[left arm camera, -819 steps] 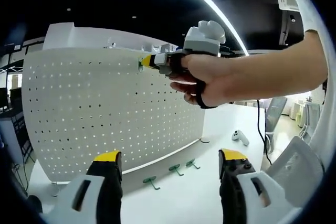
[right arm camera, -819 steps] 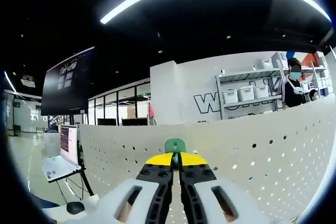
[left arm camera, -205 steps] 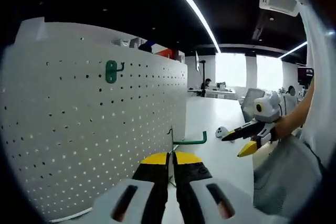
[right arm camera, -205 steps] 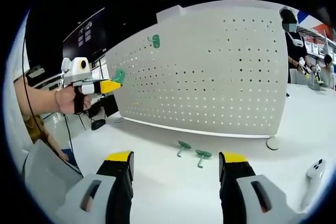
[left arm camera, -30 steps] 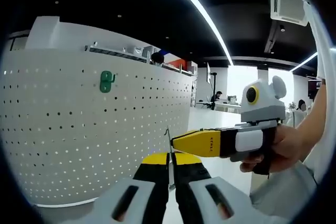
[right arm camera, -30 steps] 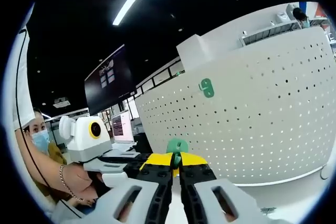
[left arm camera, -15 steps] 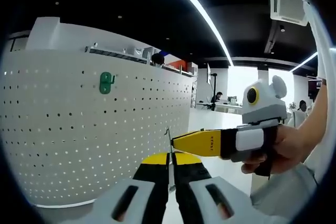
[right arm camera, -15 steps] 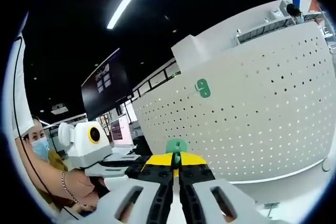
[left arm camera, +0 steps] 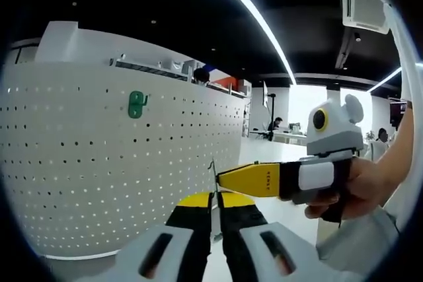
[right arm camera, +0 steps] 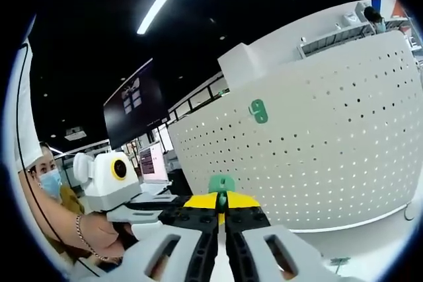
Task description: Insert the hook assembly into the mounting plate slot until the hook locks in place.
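A white pegboard [left arm camera: 92,163] [right arm camera: 330,143] stands upright with one green hook [left arm camera: 137,104] [right arm camera: 258,111] mounted high on it. In the right gripper view my right gripper [right arm camera: 221,197] is shut on the green plate of a second hook [right arm camera: 221,183], held in the air short of the board. My left gripper [left arm camera: 213,197] is shut on a thin piece seen edge-on, which looks like that same hook [left arm camera: 212,179]. The right gripper's yellow tip [left arm camera: 246,179] meets it from the right. In the right gripper view the left gripper [right arm camera: 153,207] reaches in from the left, right up to my jaws.
A hand [left arm camera: 360,183] holds the right gripper at the right edge of the left gripper view. A person [right arm camera: 49,186] stands at the left of the right gripper view, one hand [right arm camera: 99,232] on the left gripper. A dark screen [right arm camera: 129,107] hangs behind the board.
Both grippers have stayed shut and close together at the hook. The views have drifted only slightly.
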